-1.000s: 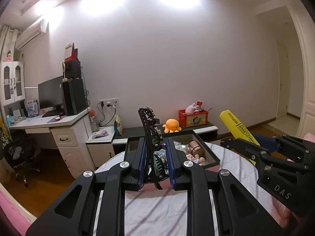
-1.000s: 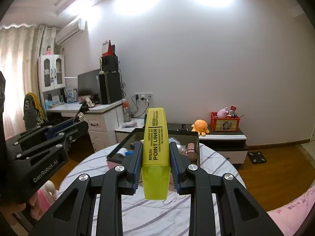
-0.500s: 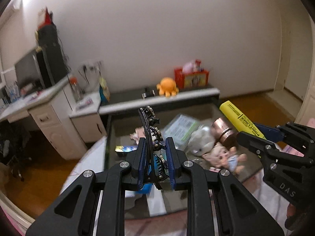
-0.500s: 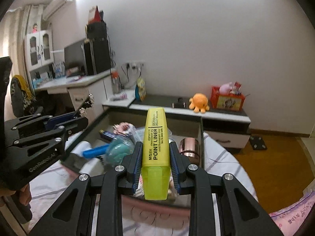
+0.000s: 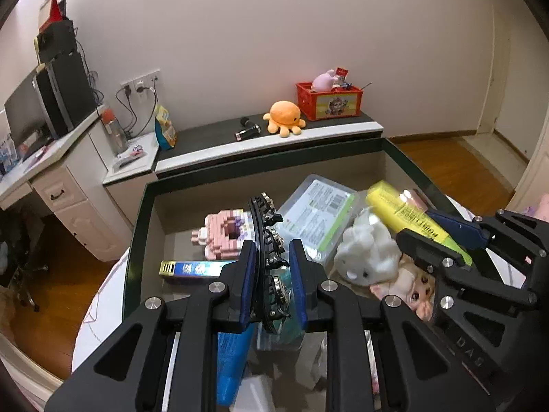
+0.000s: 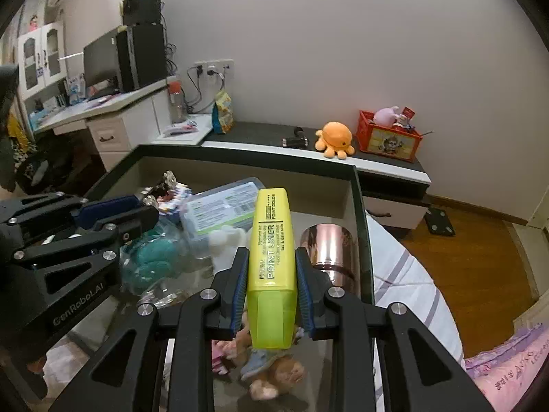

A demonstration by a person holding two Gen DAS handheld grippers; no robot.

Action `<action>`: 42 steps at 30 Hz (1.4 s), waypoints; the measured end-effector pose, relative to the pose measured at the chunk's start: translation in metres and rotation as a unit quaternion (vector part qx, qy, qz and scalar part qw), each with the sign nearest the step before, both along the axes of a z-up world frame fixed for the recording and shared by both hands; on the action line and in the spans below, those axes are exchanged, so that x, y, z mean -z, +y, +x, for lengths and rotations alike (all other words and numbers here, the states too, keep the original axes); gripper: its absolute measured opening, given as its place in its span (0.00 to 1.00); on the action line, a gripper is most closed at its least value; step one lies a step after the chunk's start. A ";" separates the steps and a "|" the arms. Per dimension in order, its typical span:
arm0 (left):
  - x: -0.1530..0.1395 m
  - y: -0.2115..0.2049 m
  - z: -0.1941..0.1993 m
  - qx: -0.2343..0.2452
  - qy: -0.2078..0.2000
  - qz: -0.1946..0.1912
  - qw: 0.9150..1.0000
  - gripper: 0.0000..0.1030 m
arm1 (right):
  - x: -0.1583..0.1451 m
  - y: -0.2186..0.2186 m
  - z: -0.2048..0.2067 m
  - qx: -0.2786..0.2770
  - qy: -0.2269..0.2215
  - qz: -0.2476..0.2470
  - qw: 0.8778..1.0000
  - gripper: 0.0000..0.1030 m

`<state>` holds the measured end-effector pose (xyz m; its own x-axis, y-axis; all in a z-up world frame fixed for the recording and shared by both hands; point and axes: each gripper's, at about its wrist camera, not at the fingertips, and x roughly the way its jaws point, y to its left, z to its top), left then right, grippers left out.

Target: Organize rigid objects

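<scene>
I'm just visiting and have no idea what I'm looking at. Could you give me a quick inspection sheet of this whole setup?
Surface: a dark-rimmed box sits on a striped cloth.
Job's things: a yellow highlighter and a curved black hair accessory with metal studs, both held over the box.
Clutter: in the box, a pink block figure, plastic case, white plush, doll, copper cup, blue tube.
Grippers: left tongs shut on the hair accessory; right tongs shut on the highlighter.
Cables: black cords hang from the wall socket.
Surroundings: orange octopus plush, red crate, desk with monitor.
</scene>
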<state>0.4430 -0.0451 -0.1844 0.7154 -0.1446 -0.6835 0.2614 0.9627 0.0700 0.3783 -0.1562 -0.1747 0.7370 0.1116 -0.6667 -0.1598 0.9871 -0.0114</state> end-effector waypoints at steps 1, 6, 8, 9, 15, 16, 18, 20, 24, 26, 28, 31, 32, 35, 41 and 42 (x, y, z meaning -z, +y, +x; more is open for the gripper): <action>0.001 -0.002 0.000 0.001 0.000 0.000 1.000 0.20 | 0.000 -0.001 0.002 0.001 0.003 0.004 1.000 0.27; -0.008 0.004 -0.012 -0.021 -0.020 0.000 1.000 0.68 | -0.009 -0.011 -0.005 0.013 -0.006 0.020 1.000 0.56; -0.015 0.015 -0.021 -0.035 -0.031 -0.019 0.999 0.77 | -0.018 -0.018 -0.014 0.016 -0.017 0.037 0.999 0.68; -0.020 0.020 -0.027 -0.036 -0.035 -0.029 0.998 0.83 | -0.021 -0.019 -0.015 0.017 -0.018 0.043 0.999 0.81; -0.049 0.036 -0.063 -0.046 -0.068 -0.042 0.996 1.00 | -0.048 -0.020 -0.049 0.007 -0.052 0.069 0.996 0.98; -0.053 0.038 -0.069 -0.047 -0.072 -0.043 0.995 1.00 | -0.052 -0.019 -0.055 0.007 -0.058 0.067 0.996 1.00; -0.060 0.042 -0.083 -0.051 -0.074 -0.045 0.995 1.00 | -0.060 -0.016 -0.068 0.008 -0.069 0.059 0.996 1.00; -0.067 0.044 -0.099 -0.049 -0.081 -0.047 0.994 1.00 | -0.066 -0.014 -0.082 0.010 -0.077 0.054 0.996 1.00; -0.080 0.049 -0.140 -0.046 -0.103 -0.053 0.992 1.00 | -0.080 -0.013 -0.115 0.008 -0.097 0.061 0.993 1.00; -0.086 0.051 -0.166 -0.046 -0.122 -0.059 0.990 1.00 | -0.085 -0.015 -0.132 0.010 -0.107 0.059 0.992 1.00; -0.090 0.052 -0.184 -0.040 -0.130 -0.059 0.989 1.00 | -0.089 -0.014 -0.150 0.010 -0.112 0.061 0.992 1.00; -0.099 0.051 -0.213 -0.037 -0.147 -0.048 0.987 1.00 | -0.095 -0.012 -0.179 0.002 -0.118 0.067 0.991 1.00; -0.100 0.050 -0.222 -0.033 -0.151 -0.044 0.987 1.00 | -0.097 -0.012 -0.186 0.000 -0.122 0.069 0.990 1.00; -0.110 0.050 -0.253 -0.036 -0.172 -0.035 0.984 1.00 | -0.102 -0.010 -0.210 0.002 -0.134 0.067 0.989 1.00; -0.128 0.055 -0.301 -0.049 -0.205 -0.043 0.977 1.00 | -0.116 -0.005 -0.254 0.003 -0.162 0.065 0.985 1.00; -0.131 0.056 -0.310 -0.054 -0.214 -0.042 0.974 1.00 | -0.119 -0.004 -0.263 0.004 -0.170 0.065 0.983 1.00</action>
<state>0.1332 0.0109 -0.0533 0.9465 -0.0950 -0.3083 0.1224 0.9899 0.0709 0.1154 -0.1605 -0.0559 0.9160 0.1732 -0.3618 -0.1613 0.9849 0.0632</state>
